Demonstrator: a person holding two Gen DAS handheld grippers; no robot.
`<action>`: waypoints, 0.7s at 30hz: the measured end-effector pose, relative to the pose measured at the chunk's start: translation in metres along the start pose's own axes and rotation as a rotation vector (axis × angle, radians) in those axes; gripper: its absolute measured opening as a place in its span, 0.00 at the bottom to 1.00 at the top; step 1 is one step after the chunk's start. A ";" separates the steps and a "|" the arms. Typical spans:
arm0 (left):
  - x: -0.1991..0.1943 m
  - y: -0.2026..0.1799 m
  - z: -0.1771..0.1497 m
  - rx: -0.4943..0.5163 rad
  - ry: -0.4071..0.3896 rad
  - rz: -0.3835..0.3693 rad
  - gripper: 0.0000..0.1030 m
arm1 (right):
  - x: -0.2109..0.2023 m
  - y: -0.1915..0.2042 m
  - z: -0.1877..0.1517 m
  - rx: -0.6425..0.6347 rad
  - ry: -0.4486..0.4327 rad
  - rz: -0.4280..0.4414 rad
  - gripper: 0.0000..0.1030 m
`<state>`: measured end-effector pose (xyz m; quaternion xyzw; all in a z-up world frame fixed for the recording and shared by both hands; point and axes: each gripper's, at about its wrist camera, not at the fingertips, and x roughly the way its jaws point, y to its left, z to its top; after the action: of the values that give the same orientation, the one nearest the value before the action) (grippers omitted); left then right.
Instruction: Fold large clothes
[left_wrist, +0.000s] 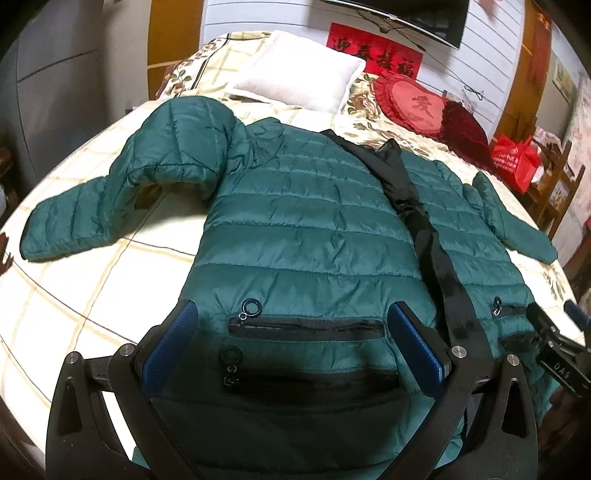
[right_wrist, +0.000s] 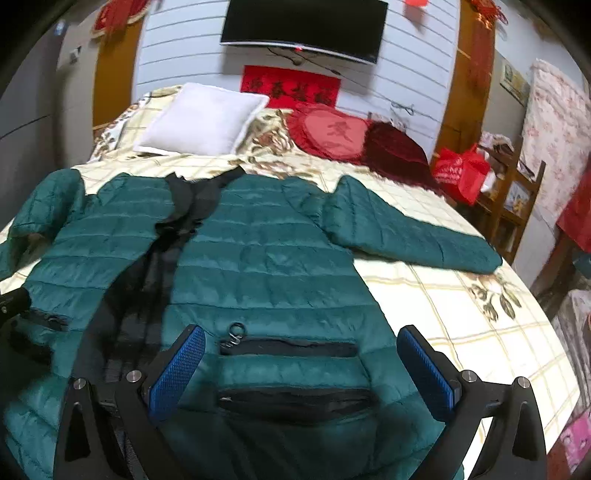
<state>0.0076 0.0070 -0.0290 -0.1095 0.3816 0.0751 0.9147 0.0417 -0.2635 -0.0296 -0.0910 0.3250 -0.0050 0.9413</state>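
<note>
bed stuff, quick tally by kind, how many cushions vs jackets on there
White cushion: 1, the white pillow
Red cushions: 2, the heart cushion and the dark red cushion
Jackets: 1, the green puffer jacket, laid flat and open on the bed
Total: 4

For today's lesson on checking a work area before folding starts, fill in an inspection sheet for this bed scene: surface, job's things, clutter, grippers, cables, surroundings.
Surface: bed with a checked, flowered cover.
Job's things: green jacket spread flat, front up, sleeves out, black lining showing down the middle.
Clutter: white pillow, red heart cushion, dark red cushion at the head end.
Grippers: left gripper and right gripper open, above the jacket's hem pockets.
Cables: loose cable on the wall under the television.
Surroundings: red bag, wooden shelf.
</note>
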 end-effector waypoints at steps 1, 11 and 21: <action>0.000 0.001 0.000 -0.004 -0.002 0.001 1.00 | 0.001 -0.002 -0.001 0.007 0.008 -0.006 1.00; -0.004 -0.003 -0.001 0.021 -0.007 0.003 1.00 | 0.009 -0.016 -0.003 0.069 0.045 -0.026 1.00; -0.004 -0.001 0.000 0.002 -0.011 0.006 1.00 | 0.009 -0.012 -0.002 0.046 0.048 -0.045 1.00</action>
<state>0.0049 0.0061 -0.0265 -0.1072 0.3768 0.0780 0.9168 0.0476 -0.2760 -0.0346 -0.0765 0.3452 -0.0358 0.9347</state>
